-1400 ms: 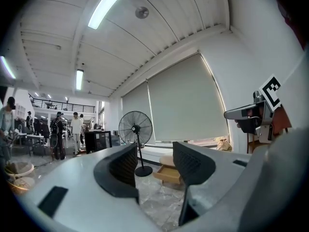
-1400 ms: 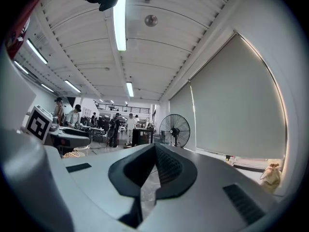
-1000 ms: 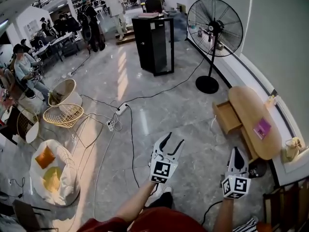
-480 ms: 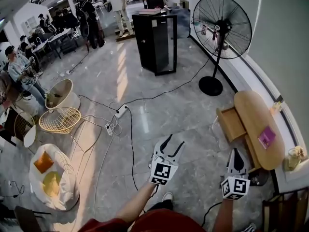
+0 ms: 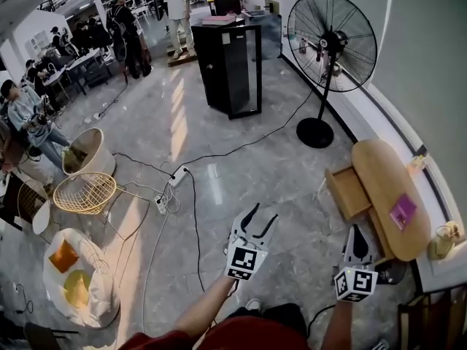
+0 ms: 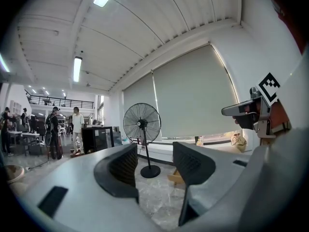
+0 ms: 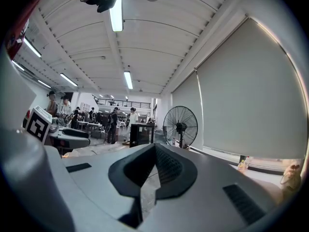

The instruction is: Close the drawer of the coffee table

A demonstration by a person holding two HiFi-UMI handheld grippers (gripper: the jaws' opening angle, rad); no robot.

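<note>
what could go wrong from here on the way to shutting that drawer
1. A black cable runs across the floor just ahead of the left tool. A foot could catch it while crossing to the table.
2. The drawer sticks well out of the coffee table. An off-centre push might jam it or shift the table and disturb the pink book on top.

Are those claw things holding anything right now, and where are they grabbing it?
Nothing is held. The left gripper has its jaws apart and empty; the right gripper has its jaws together on nothing.
</note>
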